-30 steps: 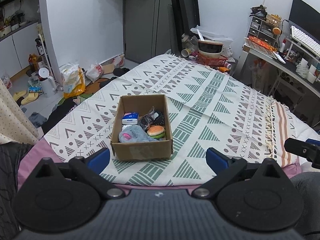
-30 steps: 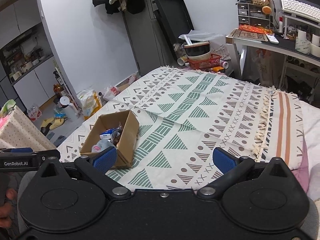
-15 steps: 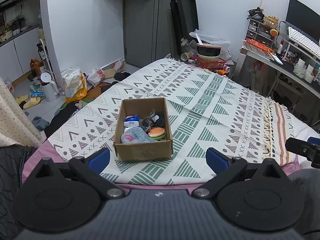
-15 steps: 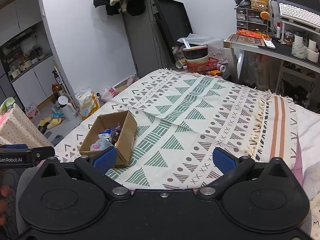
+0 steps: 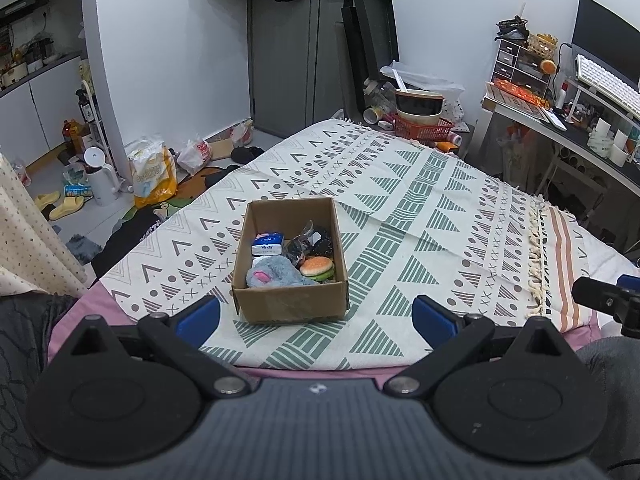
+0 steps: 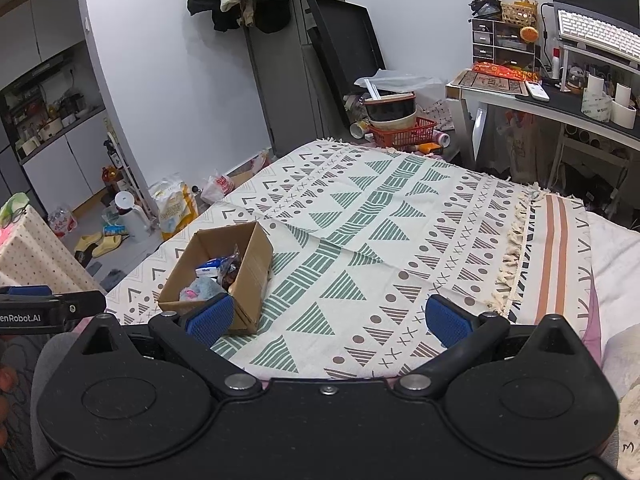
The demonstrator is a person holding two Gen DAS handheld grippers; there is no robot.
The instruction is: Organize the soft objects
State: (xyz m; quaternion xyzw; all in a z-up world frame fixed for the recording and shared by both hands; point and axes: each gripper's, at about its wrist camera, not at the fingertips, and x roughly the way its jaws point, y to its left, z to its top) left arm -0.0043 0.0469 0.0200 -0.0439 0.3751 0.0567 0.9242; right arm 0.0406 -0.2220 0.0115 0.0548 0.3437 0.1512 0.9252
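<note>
- in the left wrist view, the left gripper (image 5: 316, 316) is held above the near edge of the bed, its blue pads spread wide with nothing between them.
- a cardboard box (image 5: 290, 306) is seen on the patterned blanket (image 5: 420, 208), just ahead of the spread fingers and apart from them.
- inside the box, a grey plush toy (image 5: 272, 276) is lying at the near end, a burger-shaped toy (image 5: 317, 267) is beside it, a blue and white tissue pack (image 5: 267, 243) is further back, and a dark crinkled packet (image 5: 308, 242) is at the far right; what that packet holds cannot be made out.
- no loose soft items are seen on the blanket around the box, so the gathering is judged to be done or very nearly done.
- in the right wrist view, the right gripper (image 6: 326, 318) is held further to the right over the bed, its fingers likewise spread apart and empty.
- the box (image 6: 250, 276) is seen to its left, beyond the left pad, with the plush and tissue pack partly visible inside.
- the rest of the blanket (image 6: 400, 216) is seen bare, so little or nothing is judged to be left, unless the items are meant to be taken out and sorted, which cannot be told from here.
</note>
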